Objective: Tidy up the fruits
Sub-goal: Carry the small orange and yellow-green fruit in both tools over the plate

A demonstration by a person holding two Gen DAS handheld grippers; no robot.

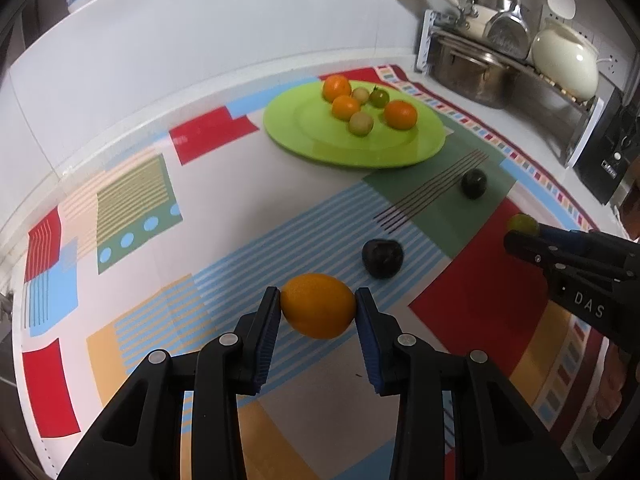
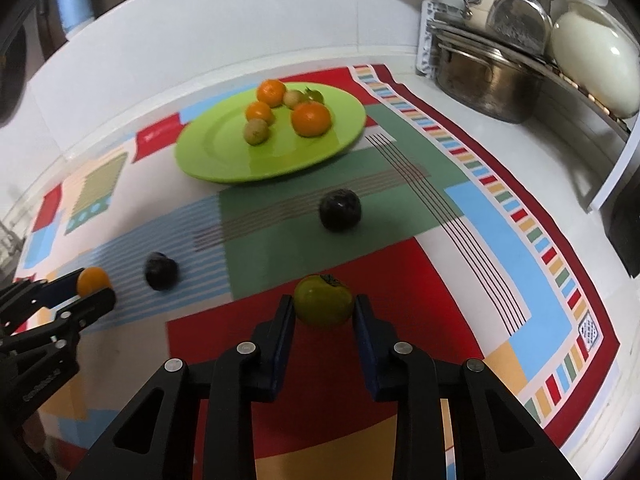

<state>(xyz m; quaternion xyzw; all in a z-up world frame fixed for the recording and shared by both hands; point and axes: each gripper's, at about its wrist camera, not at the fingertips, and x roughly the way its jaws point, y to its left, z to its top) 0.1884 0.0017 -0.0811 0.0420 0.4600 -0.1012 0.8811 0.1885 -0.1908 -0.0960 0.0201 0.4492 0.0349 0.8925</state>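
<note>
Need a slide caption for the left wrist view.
Left claw grips an orange fruit above the patterned mat, green plate ahead.

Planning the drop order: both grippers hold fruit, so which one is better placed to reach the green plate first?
Probably the right gripper, shut on the green fruit: the green plate looks nearer in its view. The left gripper, holding the orange fruit, sits farther back.

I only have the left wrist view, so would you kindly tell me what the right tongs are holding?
Observer: A green fruit with a dark leafy stalk on top, gripped between both pads of the right tongs.
Operator: Thank you. What lies straight ahead of them?
Observer: A dark fruit sits on the cloth between them and the green plate.
</note>
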